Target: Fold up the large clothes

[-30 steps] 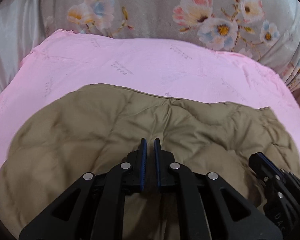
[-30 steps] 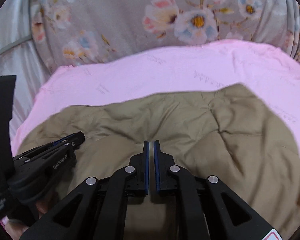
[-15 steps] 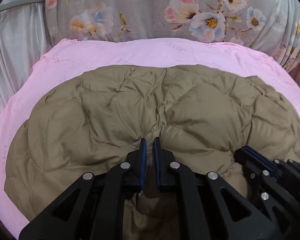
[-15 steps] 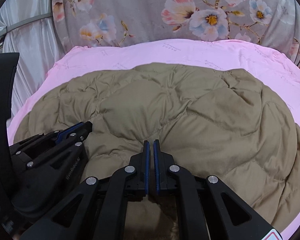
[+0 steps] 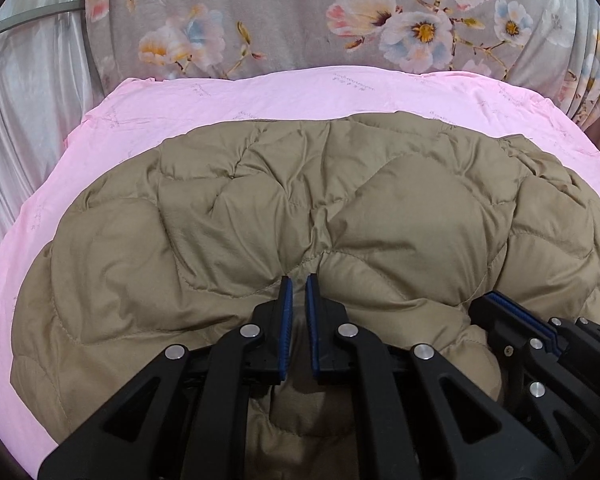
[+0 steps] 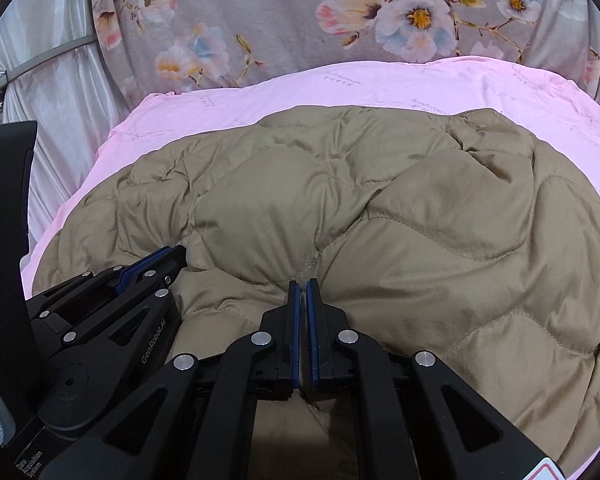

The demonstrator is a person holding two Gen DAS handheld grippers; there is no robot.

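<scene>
1. A tan quilted puffer jacket (image 5: 380, 208) lies spread over a pink sheet (image 5: 260, 96).
2. The black left gripper (image 5: 296, 284) is clamped on a pinch of jacket fabric at its near edge.
3. The black right gripper (image 6: 301, 286), just beside it, likewise grips jacket fabric.

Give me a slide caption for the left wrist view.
Left gripper pinches a fold of the tan quilted coat on the pink sheet.

Ahead: puffy quilted khaki jacket (image 5: 400, 216) fills mid pink sheet (image 5: 260, 100), bulges at both tips.
L/far sides: bare pink strip, free.
Back: grey floral fabric (image 5: 300, 12) walls off far edge.
Between: right gripper (image 5: 496, 304) just beside left gripper (image 6: 168, 258), tight.
</scene>
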